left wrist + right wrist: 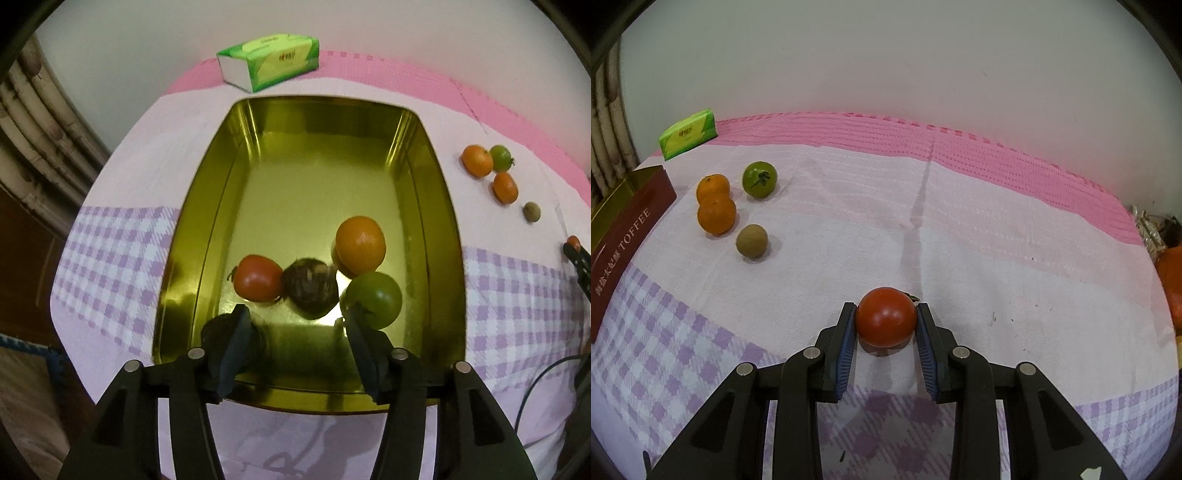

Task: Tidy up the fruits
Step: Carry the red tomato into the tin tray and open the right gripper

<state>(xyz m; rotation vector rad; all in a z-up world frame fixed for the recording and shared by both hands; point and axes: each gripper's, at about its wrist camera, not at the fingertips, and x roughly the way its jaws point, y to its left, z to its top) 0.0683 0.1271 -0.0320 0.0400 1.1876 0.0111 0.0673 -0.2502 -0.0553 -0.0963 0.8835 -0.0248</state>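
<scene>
**Left wrist view: gold tin part-filled, tomato gripped outside it**

Left wrist camera looks down into a gold tin (432, 206) on a checked cloth (122, 251). Inside lie an orange (360, 243), a green tomato (373, 299), a red tomato (258, 277) and two dark fruits. The left gripper (295, 321) hangs over the tin's near end, jaws spread wide, holding nothing.

Right wrist camera shows the right gripper (886, 319) with both pads pressed against the sides of another red tomato (886, 317), at or just above the cloth. Two small oranges (716, 214), a green fruit (759, 178) and a brown fruit (751, 240) wait near the tin.

The tomato looks light, smooth and easily bruised; a gentle hold across its widest part seems best.
</scene>
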